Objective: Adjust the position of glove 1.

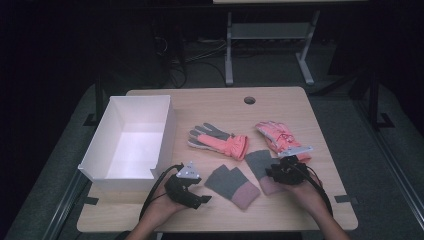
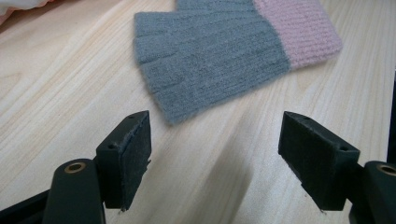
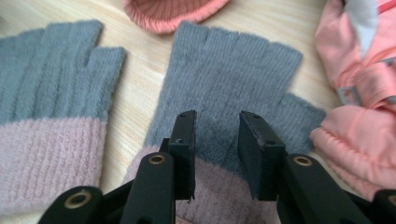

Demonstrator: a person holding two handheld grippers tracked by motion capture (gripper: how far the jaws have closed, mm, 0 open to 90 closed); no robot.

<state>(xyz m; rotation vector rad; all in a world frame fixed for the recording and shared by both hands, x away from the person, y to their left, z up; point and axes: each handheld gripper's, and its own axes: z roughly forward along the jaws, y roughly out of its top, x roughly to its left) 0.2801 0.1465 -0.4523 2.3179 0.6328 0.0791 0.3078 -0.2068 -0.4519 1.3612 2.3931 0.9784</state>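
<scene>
The right knit glove [image 3: 233,88], grey with a pink cuff, is pinched at mid-palm by the right gripper [image 3: 216,135] near the table's [image 1: 300,210] front edge, jaws narrowed onto a raised fold. The left knit glove [image 2: 219,51] lies flat beside it; the left gripper [image 2: 215,154] is held just short of it, jaws wide apart and holding nothing. 2 coral ski gloves [image 1: 218,140] are seen toward mid-table, a white box [image 1: 95,150] along the left edge.

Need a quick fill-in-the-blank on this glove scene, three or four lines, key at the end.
1. The right hand-held gripper pinches the grey part of a knit glove whose cuff is ____.
2. The left hand-held gripper has its jaws ____ over bare table.
3. The white box stands at the table's ____ side in the high view.
4. Two padded ____-coloured gloves lie beyond the knit pair.

Missing words: pink; open; left; coral
</scene>
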